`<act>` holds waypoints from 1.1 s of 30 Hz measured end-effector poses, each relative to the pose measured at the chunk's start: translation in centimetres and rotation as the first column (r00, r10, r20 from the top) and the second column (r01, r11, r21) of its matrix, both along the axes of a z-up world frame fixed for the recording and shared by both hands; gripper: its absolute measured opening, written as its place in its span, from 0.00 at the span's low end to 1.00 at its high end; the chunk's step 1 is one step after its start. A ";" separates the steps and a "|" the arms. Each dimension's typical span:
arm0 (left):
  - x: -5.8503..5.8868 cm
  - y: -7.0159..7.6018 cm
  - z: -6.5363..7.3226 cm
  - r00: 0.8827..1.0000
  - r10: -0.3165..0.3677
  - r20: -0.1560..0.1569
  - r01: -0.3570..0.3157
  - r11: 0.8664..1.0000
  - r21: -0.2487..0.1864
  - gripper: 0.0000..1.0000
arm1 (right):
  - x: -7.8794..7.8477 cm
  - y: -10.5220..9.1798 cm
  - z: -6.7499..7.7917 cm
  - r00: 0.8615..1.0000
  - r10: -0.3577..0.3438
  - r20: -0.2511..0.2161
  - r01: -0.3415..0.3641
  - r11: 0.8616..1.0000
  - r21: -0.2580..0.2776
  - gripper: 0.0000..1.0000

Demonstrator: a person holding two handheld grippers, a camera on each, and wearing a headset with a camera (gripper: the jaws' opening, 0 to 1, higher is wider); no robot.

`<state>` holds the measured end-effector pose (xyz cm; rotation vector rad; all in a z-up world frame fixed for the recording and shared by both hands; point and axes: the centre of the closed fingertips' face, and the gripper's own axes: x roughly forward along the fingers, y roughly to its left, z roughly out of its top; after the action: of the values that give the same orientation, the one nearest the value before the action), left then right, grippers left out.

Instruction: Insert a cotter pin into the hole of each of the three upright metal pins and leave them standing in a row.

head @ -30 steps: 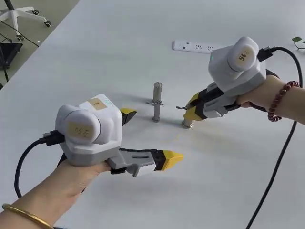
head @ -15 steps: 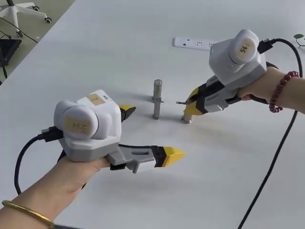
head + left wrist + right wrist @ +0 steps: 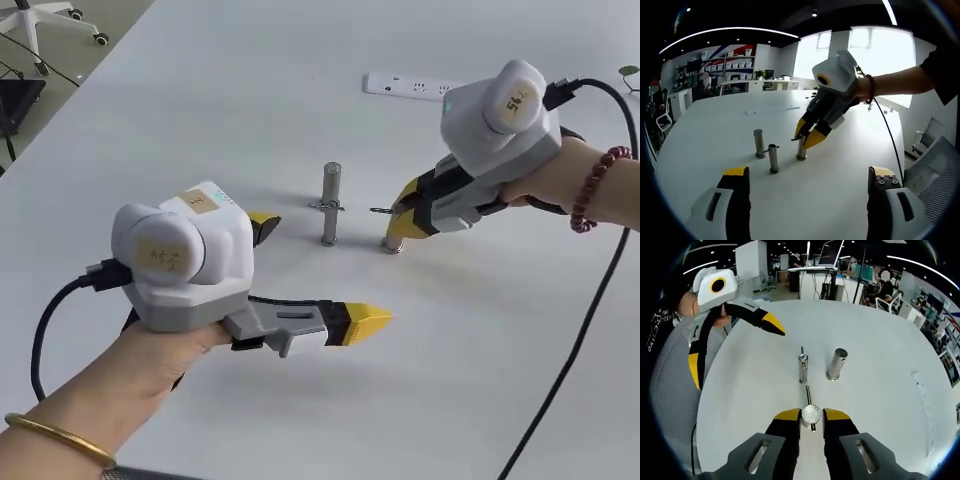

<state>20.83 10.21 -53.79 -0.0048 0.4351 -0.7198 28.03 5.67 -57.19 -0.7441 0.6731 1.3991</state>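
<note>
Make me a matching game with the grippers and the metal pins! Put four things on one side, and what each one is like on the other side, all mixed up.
Things:
1. left gripper
2. right gripper
3. middle pin
4. far pin, farthest from the right gripper

States:
A. stands free with a cotter pin through it
B. open, holding nothing
C. no cotter pin showing in it
D. shut on the near pin

Pairs: 1-B, 2-D, 3-A, 4-C
</note>
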 end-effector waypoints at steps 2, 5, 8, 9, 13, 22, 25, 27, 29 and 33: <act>0.0 0.0 0.1 1.000 0.000 0.000 0.000 1.000 -0.004 0.99 | 0.0 0.0 0.2 1.000 -0.011 -0.001 0.011 1.000 0.013 0.16; 0.0 0.0 0.1 1.000 0.002 0.001 -0.002 1.000 -0.005 0.99 | 0.0 0.2 0.9 0.999 -0.045 -0.016 0.046 0.998 0.045 0.19; 0.1 0.0 0.2 1.000 0.006 0.000 -0.006 1.000 -0.010 0.99 | 0.0 0.9 1.7 0.995 -0.086 -0.048 0.091 0.990 0.107 0.21; 0.1 0.0 0.2 1.000 0.007 -0.001 -0.007 1.000 -0.012 0.99 | 0.2 1.2 2.2 0.988 -0.135 -0.077 0.145 0.979 0.143 0.22; 0.1 0.2 0.2 1.000 0.010 0.000 -0.010 1.000 -0.003 0.99 | 0.9 2.5 3.8 0.974 -0.201 -0.100 0.220 0.943 0.251 0.24; 0.3 0.5 0.2 1.000 0.022 0.000 -0.022 1.000 0.001 0.99 | 2.4 4.6 4.5 0.953 -0.288 -0.094 0.303 0.901 0.310 0.23; 0.3 0.6 0.2 1.000 0.026 -0.001 -0.026 1.000 0.000 0.99 | 2.8 5.3 4.3 0.947 -0.305 -0.101 0.321 0.895 0.311 0.23; 0.3 0.6 0.2 1.000 0.028 -0.002 -0.028 1.000 0.000 0.98 | 3.0 5.7 4.2 0.943 -0.316 -0.099 0.331 0.891 0.311 0.23; 0.3 0.6 0.2 1.000 0.027 -0.004 -0.027 1.000 0.000 0.98 | 3.2 6.1 4.0 0.938 -0.329 -0.109 0.346 0.885 0.313 0.22; 0.3 0.5 0.1 1.000 0.023 -0.005 -0.023 1.000 0.001 0.97 | 3.9 6.5 3.2 0.934 -0.343 -0.103 0.358 0.885 0.298 0.21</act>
<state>21.10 10.74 -53.69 -0.0104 0.4397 -0.6967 31.93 12.21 -53.96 -0.3168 0.5712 1.1519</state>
